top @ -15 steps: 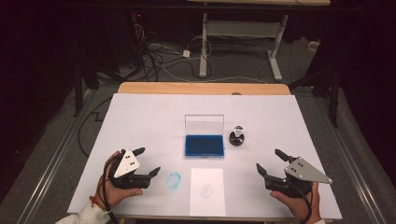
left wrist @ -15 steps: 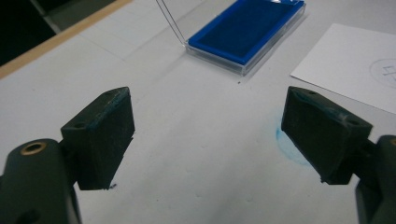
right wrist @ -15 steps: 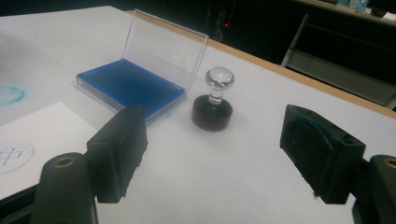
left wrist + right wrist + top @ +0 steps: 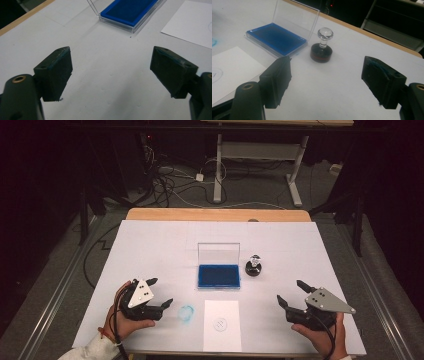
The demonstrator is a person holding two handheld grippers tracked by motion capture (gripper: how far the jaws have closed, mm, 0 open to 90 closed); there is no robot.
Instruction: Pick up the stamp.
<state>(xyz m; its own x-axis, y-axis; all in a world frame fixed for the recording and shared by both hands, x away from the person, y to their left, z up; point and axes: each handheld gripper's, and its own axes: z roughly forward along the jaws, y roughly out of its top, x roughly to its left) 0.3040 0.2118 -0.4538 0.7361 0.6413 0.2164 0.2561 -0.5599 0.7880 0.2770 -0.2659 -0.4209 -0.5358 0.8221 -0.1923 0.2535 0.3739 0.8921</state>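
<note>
The stamp (image 4: 321, 45) stands upright on the worktop (image 4: 150, 250), just beside the right side of the open ink pad (image 4: 218, 275), with its clear knob on top and a dark round base below. It looks small, light and rigid; the knob is smooth and probably slippery, so the narrow stem under the knob, or the broader base, seems the safer place to grip (the base offers more surface for the pads). Knocking it would likely tip it toward the pad's raised clear lid (image 4: 294, 18).

The sheet of paper (image 4: 222, 325) with a faint round mark lies near the front edge, a blue smudge (image 4: 186, 314) to its left.

The right tool (image 4: 289, 292) hangs with jaws wide and empty, pointed at the stamp with bare worktop between. The left tool (image 4: 160, 291) is likewise wide and empty, beside the smudge. Room is ample on both sides.
</note>
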